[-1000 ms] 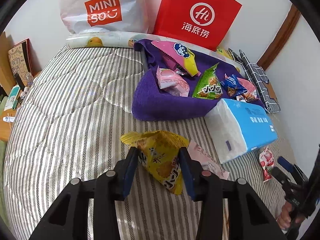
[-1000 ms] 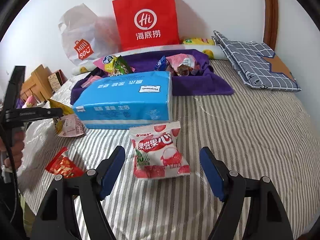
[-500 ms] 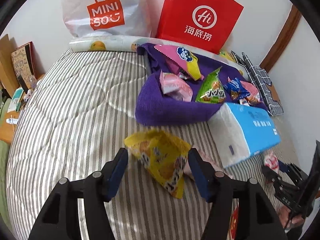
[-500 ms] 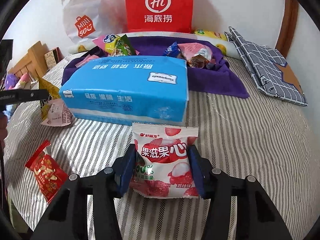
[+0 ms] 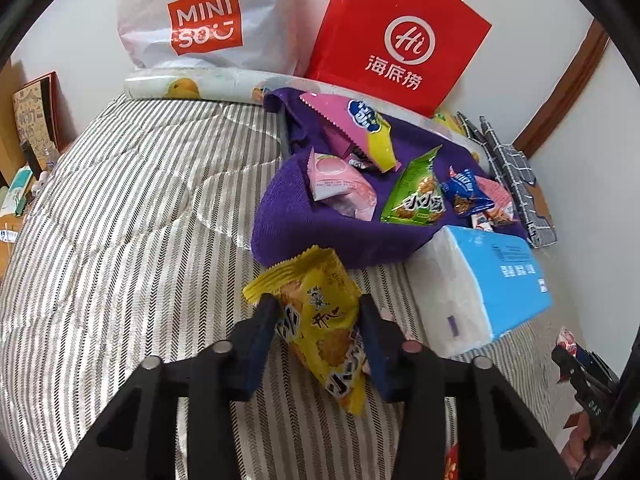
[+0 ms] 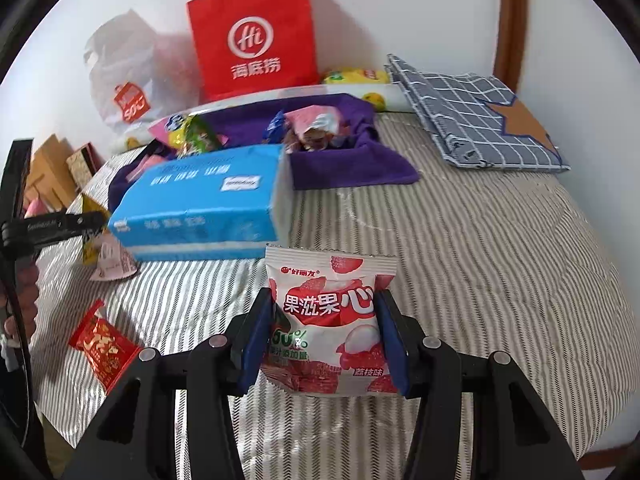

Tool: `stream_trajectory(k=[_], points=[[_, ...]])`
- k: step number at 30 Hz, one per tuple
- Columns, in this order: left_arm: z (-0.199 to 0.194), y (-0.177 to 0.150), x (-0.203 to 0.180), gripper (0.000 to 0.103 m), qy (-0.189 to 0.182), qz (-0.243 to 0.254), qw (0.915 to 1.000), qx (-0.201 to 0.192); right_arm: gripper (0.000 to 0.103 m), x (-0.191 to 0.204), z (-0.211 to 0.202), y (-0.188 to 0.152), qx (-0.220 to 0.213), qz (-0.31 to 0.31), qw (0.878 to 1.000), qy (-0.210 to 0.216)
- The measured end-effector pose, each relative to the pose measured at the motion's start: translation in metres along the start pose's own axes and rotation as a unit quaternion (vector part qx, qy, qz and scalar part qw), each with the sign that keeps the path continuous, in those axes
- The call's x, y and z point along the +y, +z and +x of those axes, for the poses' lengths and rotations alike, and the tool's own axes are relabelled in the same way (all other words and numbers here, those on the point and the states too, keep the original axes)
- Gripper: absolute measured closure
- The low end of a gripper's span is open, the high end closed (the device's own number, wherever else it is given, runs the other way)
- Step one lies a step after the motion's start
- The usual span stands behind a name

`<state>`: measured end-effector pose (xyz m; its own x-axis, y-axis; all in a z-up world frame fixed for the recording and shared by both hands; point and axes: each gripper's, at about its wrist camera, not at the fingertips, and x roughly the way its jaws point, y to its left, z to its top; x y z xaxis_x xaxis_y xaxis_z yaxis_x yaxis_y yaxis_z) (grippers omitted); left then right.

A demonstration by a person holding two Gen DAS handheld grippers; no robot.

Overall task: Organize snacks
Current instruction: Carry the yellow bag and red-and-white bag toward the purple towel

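Observation:
My left gripper [image 5: 318,308] is shut on a yellow snack packet [image 5: 308,276], which is tilted just above the striped bed cover [image 5: 140,220]. My right gripper [image 6: 324,300] is shut on a white and red lychee gummy packet [image 6: 332,272], its pads pressing both sides. Behind them a purple towel [image 5: 288,216] holds a pink packet [image 5: 340,188], a green packet [image 5: 420,196], a blue packet [image 5: 466,192] and a pink-and-yellow bag [image 5: 360,128]. A small red packet [image 6: 104,348] and a pale pink packet [image 6: 112,260] lie on the cover.
A blue tissue pack [image 6: 204,196] lies between the grippers and the towel. A red paper bag [image 5: 400,40] and a white Miniso bag [image 5: 204,20] lean on the wall. A grey checked cloth [image 6: 472,120] lies at the far right. Boxes stand off the bed's left side.
The left jaws opened around the yellow packet and then closed on it again. The right jaws closed from wide apart onto the lychee packet, which now sits slightly higher.

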<state>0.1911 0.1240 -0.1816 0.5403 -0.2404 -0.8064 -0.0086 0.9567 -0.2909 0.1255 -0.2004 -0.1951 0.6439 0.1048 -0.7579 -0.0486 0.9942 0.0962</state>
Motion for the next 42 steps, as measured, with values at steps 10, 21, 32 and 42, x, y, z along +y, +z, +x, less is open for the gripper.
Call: stream_trajectory(k=[10,21,32,42], points=[[-0.025,-0.008,-0.002,0.089,-0.011,0.001,0.9999,-0.010,0.052,-0.001,-0.017,0.002,-0.020,0.003,1.000,0.002],[-0.009,0.012,-0.008,0.035,0.034,0.012,0.9991,-0.022,0.052,-0.008,-0.013,0.004,-0.018,0.010,1.000,0.008],[0.030,0.011,-0.002,0.045,0.019,0.001,0.9998,0.010,0.052,-0.012,0.007,0.004,0.004,0.017,1.000,0.002],[0.013,0.012,0.004,0.070,-0.010,-0.004,0.9999,0.001,0.052,-0.007,0.007,0.005,0.003,0.012,1.000,0.009]])
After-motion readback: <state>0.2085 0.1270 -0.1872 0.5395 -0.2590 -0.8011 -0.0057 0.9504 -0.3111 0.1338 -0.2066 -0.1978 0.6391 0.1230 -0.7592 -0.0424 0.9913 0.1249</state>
